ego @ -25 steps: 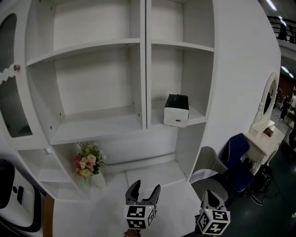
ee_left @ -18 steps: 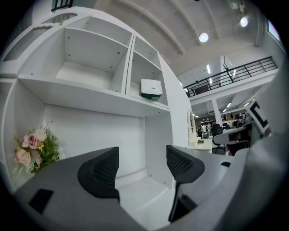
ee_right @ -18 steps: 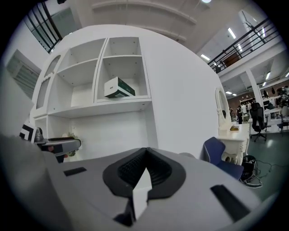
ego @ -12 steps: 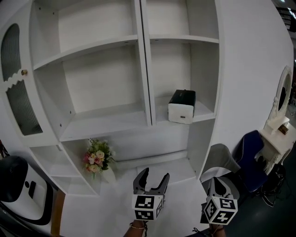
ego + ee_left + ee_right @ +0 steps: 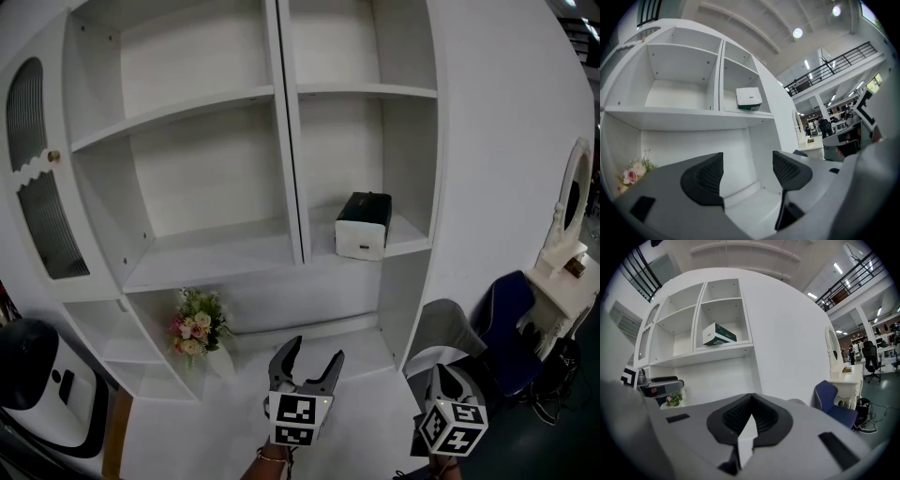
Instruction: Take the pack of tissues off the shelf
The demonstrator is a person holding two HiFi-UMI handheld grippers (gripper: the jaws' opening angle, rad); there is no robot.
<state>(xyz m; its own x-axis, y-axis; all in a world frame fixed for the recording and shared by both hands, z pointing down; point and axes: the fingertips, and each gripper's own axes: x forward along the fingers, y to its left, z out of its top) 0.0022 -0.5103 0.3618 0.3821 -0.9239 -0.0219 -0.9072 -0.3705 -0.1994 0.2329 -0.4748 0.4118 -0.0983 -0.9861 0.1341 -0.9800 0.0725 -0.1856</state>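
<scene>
Black-topped white tissue pack (image 5: 363,225) on shelf (image 5: 405,238)

No legible text anywhere. The pack of tissues (image 5: 362,225) had a small dark mark on its white end face, too small to read. The left gripper (image 5: 314,352) and right gripper (image 5: 441,377) carried only black-and-white square patterns, no characters.
</scene>
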